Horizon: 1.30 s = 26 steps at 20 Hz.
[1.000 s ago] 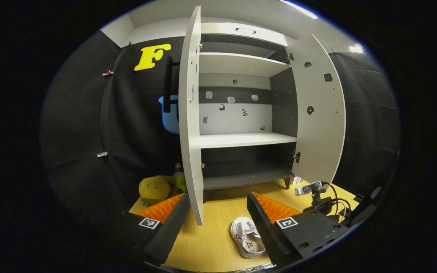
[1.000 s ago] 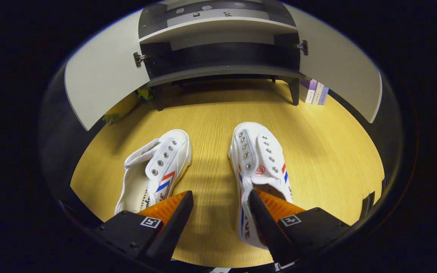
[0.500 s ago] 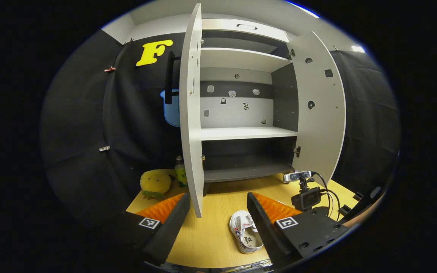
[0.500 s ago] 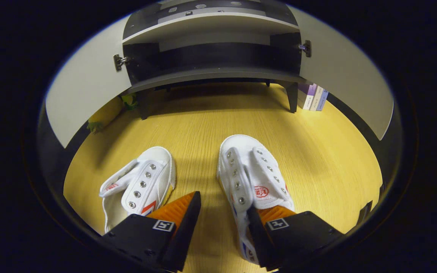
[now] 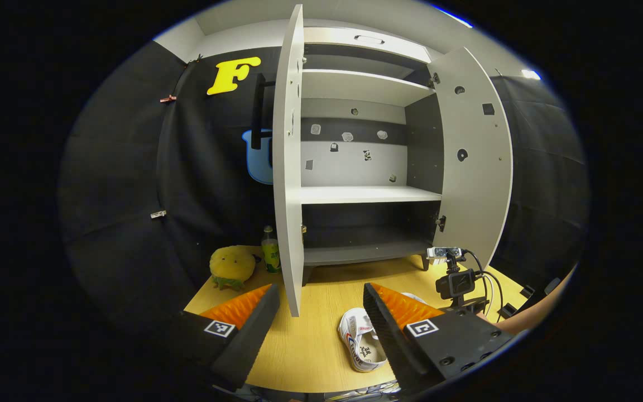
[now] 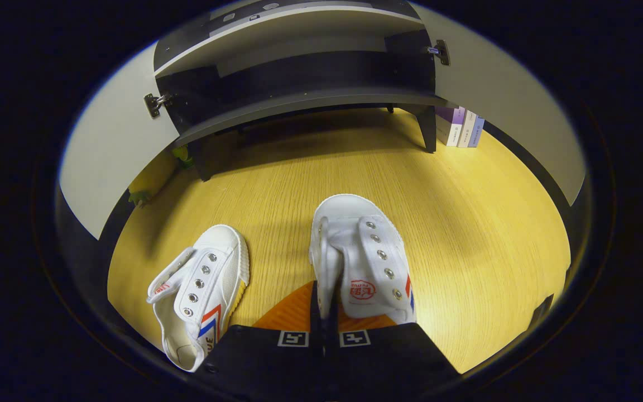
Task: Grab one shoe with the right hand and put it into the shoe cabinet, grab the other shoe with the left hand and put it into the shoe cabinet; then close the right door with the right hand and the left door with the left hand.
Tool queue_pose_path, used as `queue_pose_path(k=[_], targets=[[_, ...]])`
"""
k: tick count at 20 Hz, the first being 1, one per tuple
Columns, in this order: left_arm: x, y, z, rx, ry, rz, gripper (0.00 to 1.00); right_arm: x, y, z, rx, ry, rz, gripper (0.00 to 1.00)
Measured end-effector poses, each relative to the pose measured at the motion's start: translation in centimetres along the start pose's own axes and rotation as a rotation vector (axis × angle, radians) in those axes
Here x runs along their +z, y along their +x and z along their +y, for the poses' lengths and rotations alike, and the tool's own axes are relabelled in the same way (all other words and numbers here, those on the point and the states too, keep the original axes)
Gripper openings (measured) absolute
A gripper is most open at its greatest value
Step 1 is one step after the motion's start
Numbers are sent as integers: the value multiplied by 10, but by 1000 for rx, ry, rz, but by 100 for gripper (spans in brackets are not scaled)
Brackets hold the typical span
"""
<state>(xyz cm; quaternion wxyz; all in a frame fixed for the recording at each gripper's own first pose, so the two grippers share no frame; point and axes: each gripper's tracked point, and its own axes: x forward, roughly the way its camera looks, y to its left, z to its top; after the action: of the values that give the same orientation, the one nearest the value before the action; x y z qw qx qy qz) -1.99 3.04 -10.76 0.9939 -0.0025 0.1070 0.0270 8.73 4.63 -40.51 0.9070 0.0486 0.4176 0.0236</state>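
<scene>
In the right gripper view, two white canvas shoes with red and blue stripes lie on the wooden floor. My right gripper [image 6: 324, 304] is shut on the side wall of the right-hand shoe [image 6: 363, 257], beside its eyelets. The other shoe [image 6: 201, 285] lies apart to the left. The shoe cabinet's bottom shelf [image 6: 299, 103] is ahead, with both doors swung open. In the left gripper view, my left gripper [image 5: 321, 315] hangs open and holds nothing, above the floor in front of the cabinet [image 5: 366, 195]. One shoe [image 5: 361, 341] shows beside its right finger.
The left door [image 5: 288, 167] stands edge-on just ahead of the left gripper; the right door [image 5: 475, 162] is swung wide. A yellow plush toy [image 5: 232, 267] and a bottle [image 5: 269, 255] sit left of the cabinet. Books [image 6: 461, 127] stand by its right leg.
My right gripper came forward and down, then shut on the side of the right-hand shoe. The left gripper drifted slightly and stayed open.
</scene>
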Motion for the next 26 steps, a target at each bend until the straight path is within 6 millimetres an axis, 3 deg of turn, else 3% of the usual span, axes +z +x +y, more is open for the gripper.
queue_pose_path(k=[5,8,13,21,26], targets=[[1,-3,-7,-29,23,-6,95,7,-8,3,21,40,-15,8],[0,-5,-12,-51,38,-9,95,16,-20,4,29,48,-47,5],[3,-5,-19,-79,40,-20,95,48,-65,16,65,36,-143,5],[13,3,-32,-118,42,-48,95,157,-158,37,101,-64,-394,5],[25,9,-41,-137,47,-65,95,226,-196,59,139,-98,-504,5]])
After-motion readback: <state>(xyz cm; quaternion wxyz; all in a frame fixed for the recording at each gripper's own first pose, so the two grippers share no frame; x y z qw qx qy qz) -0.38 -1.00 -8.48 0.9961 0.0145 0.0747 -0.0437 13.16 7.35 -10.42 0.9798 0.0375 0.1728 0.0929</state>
